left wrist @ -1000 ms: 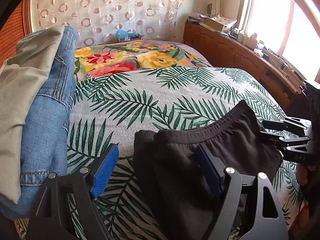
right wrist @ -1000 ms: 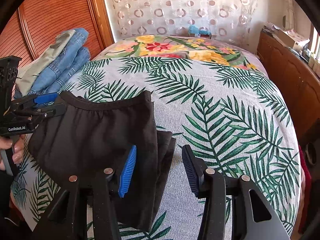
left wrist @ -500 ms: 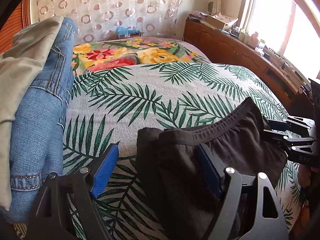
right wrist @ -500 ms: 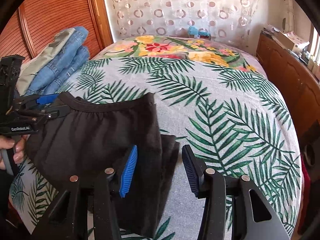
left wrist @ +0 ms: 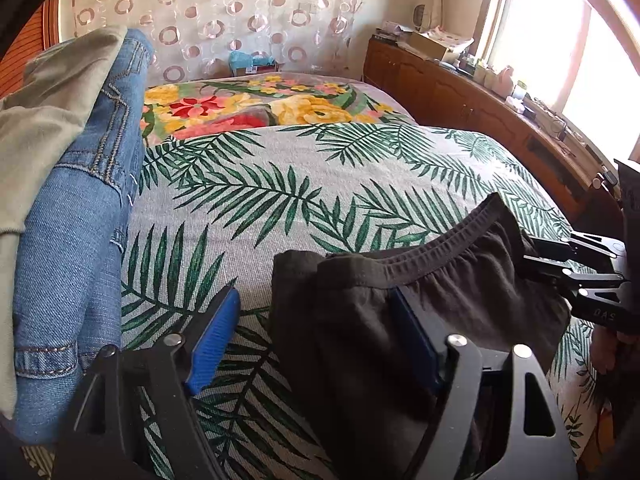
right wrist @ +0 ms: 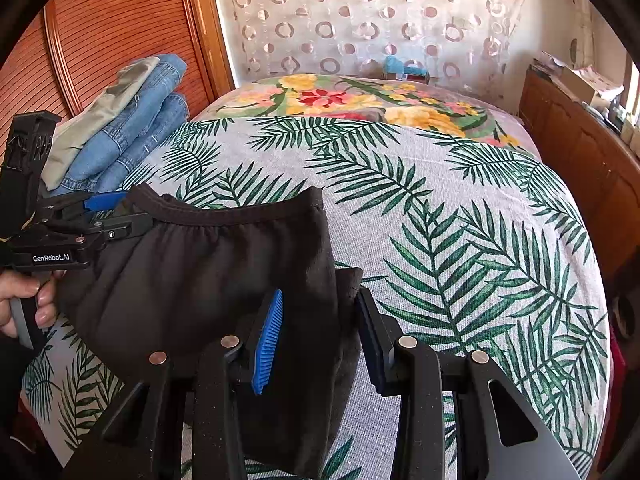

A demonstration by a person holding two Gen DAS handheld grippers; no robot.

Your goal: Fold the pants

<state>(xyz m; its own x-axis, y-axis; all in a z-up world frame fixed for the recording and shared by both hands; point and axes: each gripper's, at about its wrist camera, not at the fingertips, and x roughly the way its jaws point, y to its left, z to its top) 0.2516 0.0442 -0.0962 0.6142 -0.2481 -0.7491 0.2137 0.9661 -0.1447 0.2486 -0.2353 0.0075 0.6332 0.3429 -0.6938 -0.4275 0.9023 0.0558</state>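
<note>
Black pants [left wrist: 360, 320] lie folded on the palm-leaf bedspread, waistband facing the far side; they also show in the right wrist view [right wrist: 208, 272]. My left gripper [left wrist: 316, 332] is open, its fingers straddling the pants' left folded edge. In the right wrist view the left gripper [right wrist: 120, 216] sits at the waistband's left corner. My right gripper [right wrist: 320, 332] is open, straddling the pants' right folded edge. In the left wrist view the right gripper [left wrist: 560, 264] sits at the waistband's right corner.
A stack of blue jeans [left wrist: 72, 240] topped with an olive garment [left wrist: 44, 120] lies at the bed's left side, also in the right wrist view [right wrist: 132, 120]. A floral blanket [left wrist: 260, 108] covers the far end. A wooden cabinet [left wrist: 480, 100] runs along the right.
Both grippers have pushed forward a little along the pants; the pants' edges now lie further between the open fingers. The pants have barely shifted.
</note>
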